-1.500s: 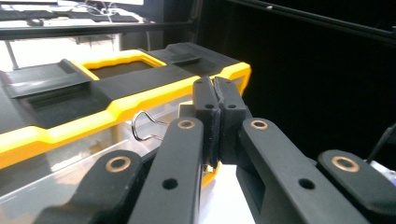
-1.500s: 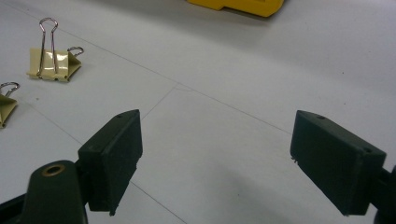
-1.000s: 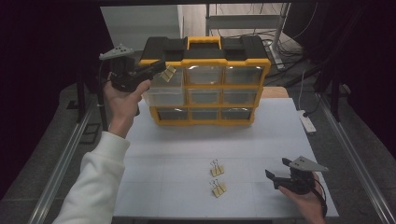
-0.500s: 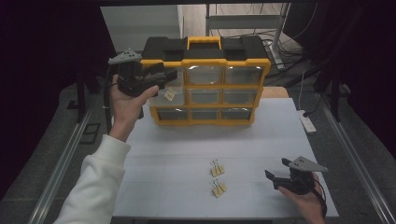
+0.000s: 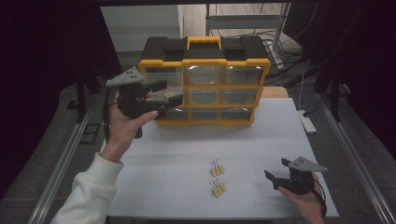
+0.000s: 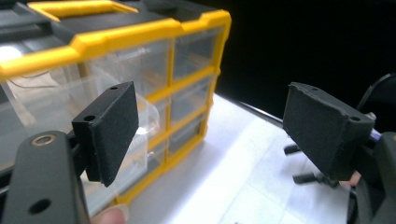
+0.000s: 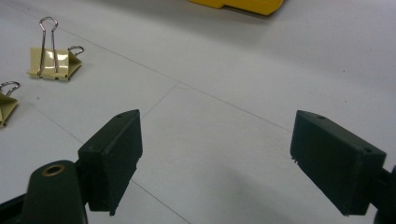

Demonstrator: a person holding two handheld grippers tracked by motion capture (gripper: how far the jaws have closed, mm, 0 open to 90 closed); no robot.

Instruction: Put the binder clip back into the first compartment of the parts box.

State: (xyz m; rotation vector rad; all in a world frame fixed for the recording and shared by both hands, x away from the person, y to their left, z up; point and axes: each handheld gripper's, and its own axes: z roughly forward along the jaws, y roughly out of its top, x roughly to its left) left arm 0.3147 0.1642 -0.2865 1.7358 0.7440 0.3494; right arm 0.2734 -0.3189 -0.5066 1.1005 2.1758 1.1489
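My left gripper (image 5: 169,94) has just been opening; its jaws stand wide with nothing between them, raised beside the yellow organizer's (image 5: 205,60) left drawers, where a binder clip (image 5: 169,94) lies. My right gripper (image 5: 276,171) rests open on the table.

No legible text, label, brand mark, number or sign is found in any view. The yellow-and-black plastic organiser case with clear drawers (image 5: 205,84) carries no readable marking on its lid, handle or drawer fronts. The two pale yellow binder clips with wire handles (image 5: 217,178) are plain. The white counter surface (image 5: 261,140) bears only thin ruled lines, no writing. The black pads of the left tool (image 6: 212,135) and the right tool (image 7: 233,161) show screw holes only, no lettering.
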